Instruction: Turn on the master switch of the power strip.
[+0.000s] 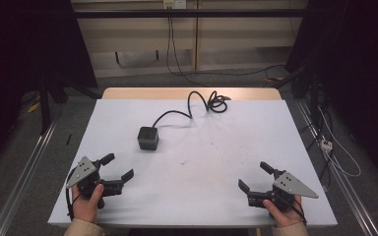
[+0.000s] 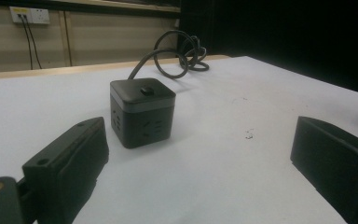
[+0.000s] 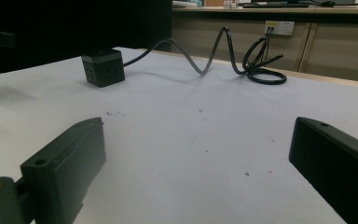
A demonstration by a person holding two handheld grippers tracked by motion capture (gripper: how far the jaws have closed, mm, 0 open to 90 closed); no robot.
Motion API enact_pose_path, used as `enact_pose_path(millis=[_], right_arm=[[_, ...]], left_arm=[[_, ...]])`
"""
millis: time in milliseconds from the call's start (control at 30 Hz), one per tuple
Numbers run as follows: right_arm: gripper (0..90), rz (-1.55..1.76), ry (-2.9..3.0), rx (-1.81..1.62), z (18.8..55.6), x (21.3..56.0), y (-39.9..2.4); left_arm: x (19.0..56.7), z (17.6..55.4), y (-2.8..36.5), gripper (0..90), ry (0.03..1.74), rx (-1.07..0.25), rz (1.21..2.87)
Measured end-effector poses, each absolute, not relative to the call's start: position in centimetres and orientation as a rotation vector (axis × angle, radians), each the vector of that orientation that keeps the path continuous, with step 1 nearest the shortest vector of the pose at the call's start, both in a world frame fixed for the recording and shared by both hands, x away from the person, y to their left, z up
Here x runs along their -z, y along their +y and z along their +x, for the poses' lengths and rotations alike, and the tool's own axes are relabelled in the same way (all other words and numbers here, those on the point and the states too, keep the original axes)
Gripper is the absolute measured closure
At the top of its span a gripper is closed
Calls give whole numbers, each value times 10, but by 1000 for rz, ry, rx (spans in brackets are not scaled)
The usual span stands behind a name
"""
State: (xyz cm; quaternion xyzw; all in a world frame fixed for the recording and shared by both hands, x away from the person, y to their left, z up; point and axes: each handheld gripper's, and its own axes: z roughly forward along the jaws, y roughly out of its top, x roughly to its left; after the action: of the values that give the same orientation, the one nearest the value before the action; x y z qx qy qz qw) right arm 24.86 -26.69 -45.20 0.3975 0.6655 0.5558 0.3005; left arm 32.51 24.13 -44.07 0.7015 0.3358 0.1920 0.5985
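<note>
I rest both grippers, left (image 1: 119, 167) and right (image 1: 254, 177), low with jaws released, angled toward the matte black socket cube (image 1: 147, 138) on the smooth white surface (image 1: 216, 162).

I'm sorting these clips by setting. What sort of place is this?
Probably a lab or workshop recording bay: a white-topped table between metal floor rails, dark curtains at the sides, and wall sockets.

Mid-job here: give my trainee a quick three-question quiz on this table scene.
1. True or false: the left gripper is shut on the cube socket.
2. Which gripper is nearer the cube socket: A) left, B) right gripper?
3. The coiled end of the cord lies near which table edge?

Key:
1. False; its jaws stand open, apart from the cube.
2. A.
3. The far edge.
</note>
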Motion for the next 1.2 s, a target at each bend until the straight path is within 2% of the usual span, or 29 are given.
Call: enact_pose_path(millis=[600, 1200], right_arm=[[34, 1061, 1764, -1475, 248, 451, -268], [37, 1051, 1761, -1474, 248, 450, -268]], left_arm=[[434, 341, 229, 36, 825, -418, 1615], [430, 364, 223, 131, 886, -439, 1636]])
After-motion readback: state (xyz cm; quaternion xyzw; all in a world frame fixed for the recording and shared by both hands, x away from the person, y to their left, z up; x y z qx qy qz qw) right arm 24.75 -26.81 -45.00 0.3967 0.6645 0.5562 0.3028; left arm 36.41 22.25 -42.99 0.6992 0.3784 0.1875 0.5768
